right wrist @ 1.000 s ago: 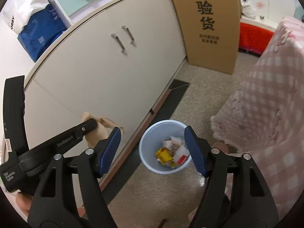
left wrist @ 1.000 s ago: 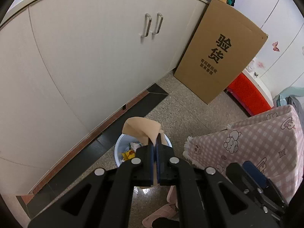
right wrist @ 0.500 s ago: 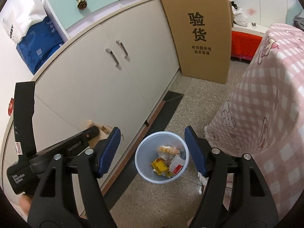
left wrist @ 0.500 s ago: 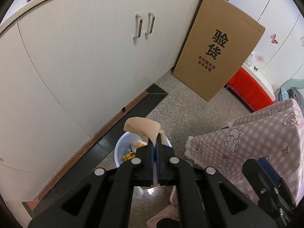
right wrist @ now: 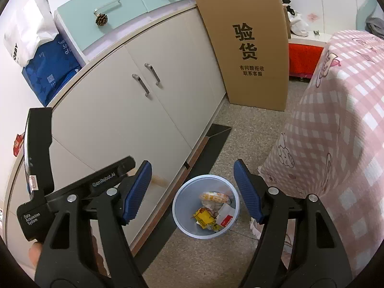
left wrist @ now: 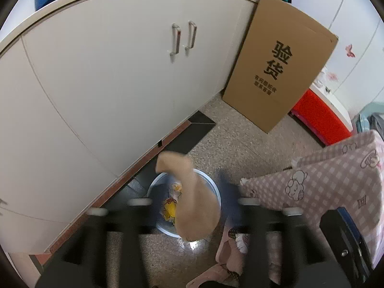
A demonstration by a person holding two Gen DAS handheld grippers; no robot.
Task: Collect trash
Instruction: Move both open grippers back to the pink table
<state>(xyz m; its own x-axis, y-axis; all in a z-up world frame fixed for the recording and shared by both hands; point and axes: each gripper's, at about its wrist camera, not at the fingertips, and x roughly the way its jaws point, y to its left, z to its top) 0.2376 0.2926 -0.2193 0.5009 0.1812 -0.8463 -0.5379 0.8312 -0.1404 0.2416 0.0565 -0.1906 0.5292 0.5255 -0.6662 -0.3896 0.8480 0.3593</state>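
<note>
A small pale blue trash bin point(right wrist: 206, 206) stands on the floor by the cabinet, with yellow and white wrappers inside; it also shows in the left wrist view point(left wrist: 211, 184). A tan crumpled paper point(left wrist: 192, 199) hangs loose in the air over the bin, between the blurred, spread jaws of my left gripper point(left wrist: 194, 202), which is open. My right gripper point(right wrist: 192, 192) is open and empty, high above the bin. The left gripper's body point(right wrist: 72, 182) shows at the left of the right wrist view, with a bit of the tan paper point(right wrist: 159, 180) beside it.
White cabinet doors point(left wrist: 120, 76) run along the left. A large cardboard box point(right wrist: 249, 48) leans against the cabinet's far end. A pink checked cloth point(right wrist: 336, 124) covers furniture on the right. Pink slippers point(left wrist: 228, 256) lie on the floor near the bin. A red box point(left wrist: 319, 120) sits behind.
My left gripper has opened and let go of the tan paper, which now drops over the bin. Both grippers have risen a little; the right one stays open.
</note>
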